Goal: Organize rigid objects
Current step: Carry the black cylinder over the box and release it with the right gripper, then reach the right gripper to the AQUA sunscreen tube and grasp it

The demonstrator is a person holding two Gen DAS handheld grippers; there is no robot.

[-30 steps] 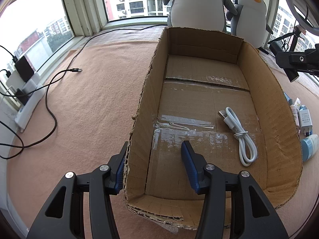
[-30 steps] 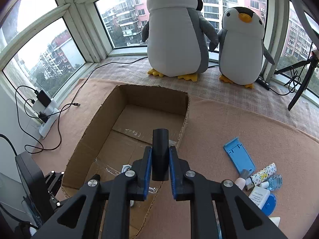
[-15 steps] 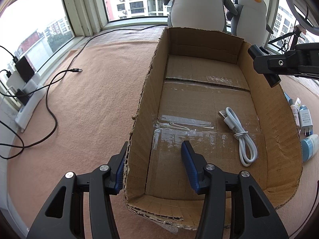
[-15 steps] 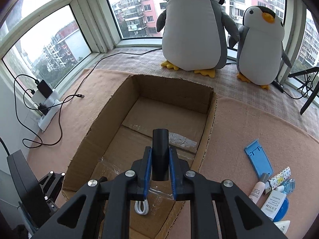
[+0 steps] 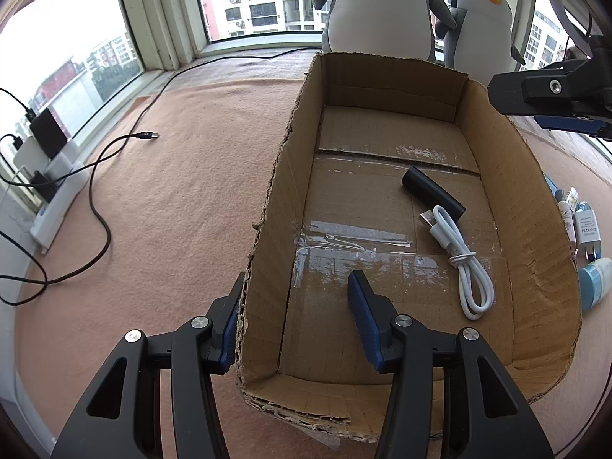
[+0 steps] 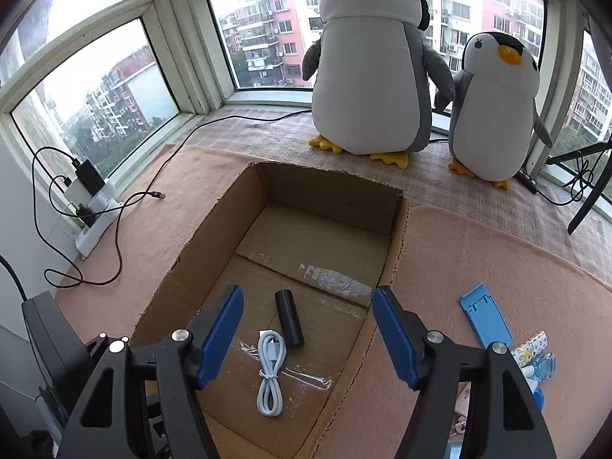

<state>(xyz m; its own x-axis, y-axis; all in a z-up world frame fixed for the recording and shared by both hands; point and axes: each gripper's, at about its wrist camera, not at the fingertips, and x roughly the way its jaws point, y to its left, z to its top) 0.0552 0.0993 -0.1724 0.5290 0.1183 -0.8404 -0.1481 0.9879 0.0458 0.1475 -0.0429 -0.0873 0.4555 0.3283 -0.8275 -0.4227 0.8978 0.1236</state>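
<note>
Soft, even daylight pours in from the windows [image 6: 267,38] behind the scene, with the sky in the left panes blown out to white. Shadows are faint and diffuse. Both fisheye views are sharp in the middle but bend strongly outward, darkening to black at the corners.

The white charger [image 5: 585,229] seems to read "FC CE"; other labels are illegible.

The cardboard box [image 5: 528,206] is rough, matt brown corrugated board with ragged edges and glossy clear tape [image 5: 352,235] on its floor. Inside lie a matt black cylinder [image 6: 289,322] and a smooth white plastic-coated USB cable [image 6: 270,373]. Underneath, the peach blanket [image 5: 183,199] looks like fuzzy cloth.
</note>
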